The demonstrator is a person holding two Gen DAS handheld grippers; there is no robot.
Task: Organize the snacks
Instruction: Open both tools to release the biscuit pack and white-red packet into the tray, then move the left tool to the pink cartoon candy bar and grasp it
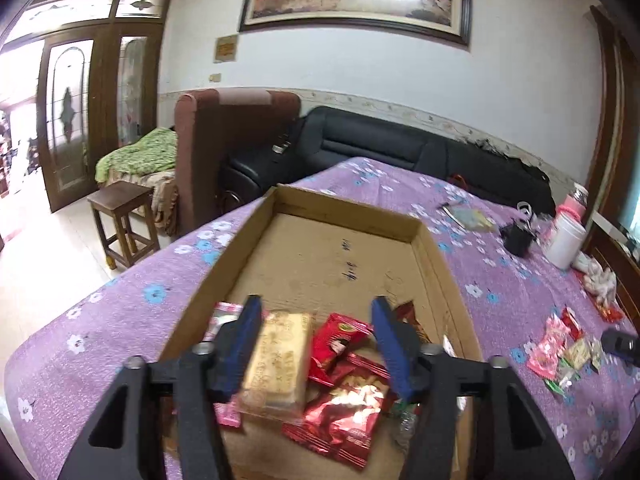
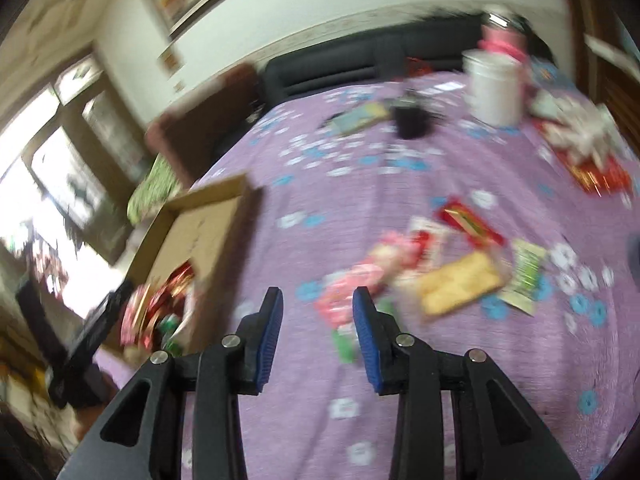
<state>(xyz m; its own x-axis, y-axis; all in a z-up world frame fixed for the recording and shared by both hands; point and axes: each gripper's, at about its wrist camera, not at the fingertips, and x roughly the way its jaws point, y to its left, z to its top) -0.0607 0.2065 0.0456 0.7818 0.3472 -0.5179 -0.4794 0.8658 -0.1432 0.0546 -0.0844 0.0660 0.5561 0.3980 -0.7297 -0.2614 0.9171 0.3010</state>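
A shallow cardboard box (image 1: 424, 232) lies on the purple flowered cloth (image 1: 120, 320). At its near end lie a tan biscuit pack (image 1: 280, 356), red packets (image 1: 344, 412) and a pink packet (image 1: 224, 316). My left gripper (image 1: 317, 304) hangs open over them; the biscuit pack lies by its left finger and is not pinched. In the blurred right wrist view my right gripper (image 2: 318, 294) is open and empty above the cloth. Beyond it lie loose snacks: pink packets (image 2: 352, 284), a tan biscuit pack (image 2: 460, 280), a green-white packet (image 2: 524, 276) and a red packet (image 2: 468, 220). The box (image 2: 224, 216) is to its left.
A white jar (image 1: 566, 240) and a small black object (image 1: 518, 236) stand at the far right of the cloth, with a red and white bag (image 2: 588, 152) nearby. A black sofa (image 1: 380, 148), a brown armchair (image 1: 200, 152) and a wooden stool (image 1: 120, 216) stand beyond.
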